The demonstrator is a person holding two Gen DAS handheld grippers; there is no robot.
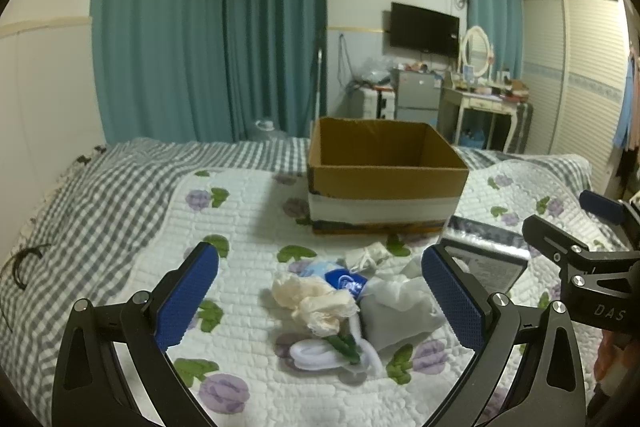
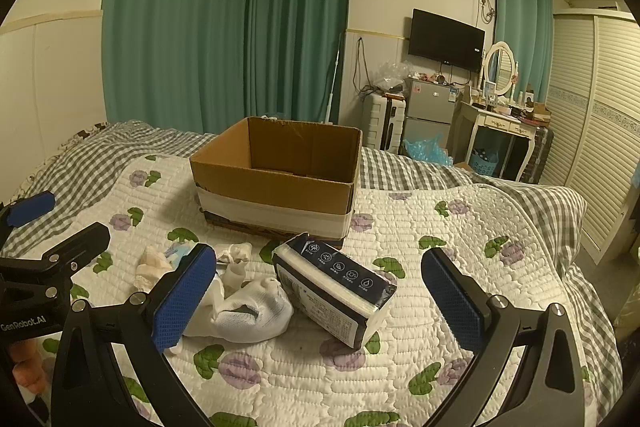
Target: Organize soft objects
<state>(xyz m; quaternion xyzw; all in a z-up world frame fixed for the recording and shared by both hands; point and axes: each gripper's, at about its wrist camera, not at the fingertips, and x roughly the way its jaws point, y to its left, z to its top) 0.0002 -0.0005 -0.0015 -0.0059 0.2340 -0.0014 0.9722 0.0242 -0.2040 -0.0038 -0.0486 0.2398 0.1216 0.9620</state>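
Observation:
An open cardboard box [image 1: 386,183] stands on the flowered quilt; it also shows in the right wrist view [image 2: 276,183]. A heap of soft things lies before it: cream lacy cloth [image 1: 316,301], white socks [image 1: 316,357], a grey-white sock [image 1: 396,311], a blue packet [image 1: 346,281]. A dark tissue pack [image 2: 338,291] lies beside a white sock [image 2: 250,315]. My left gripper [image 1: 320,301] is open above the heap. My right gripper [image 2: 320,303] is open over the tissue pack and holds nothing.
The quilt [image 2: 460,239] lies on a grey checked bedspread [image 1: 80,195]. Beyond the bed are teal curtains [image 1: 208,27], a small fridge [image 2: 430,113], a dressing table [image 2: 504,123] and a wardrobe [image 2: 592,131]. The other gripper shows at each view's edge.

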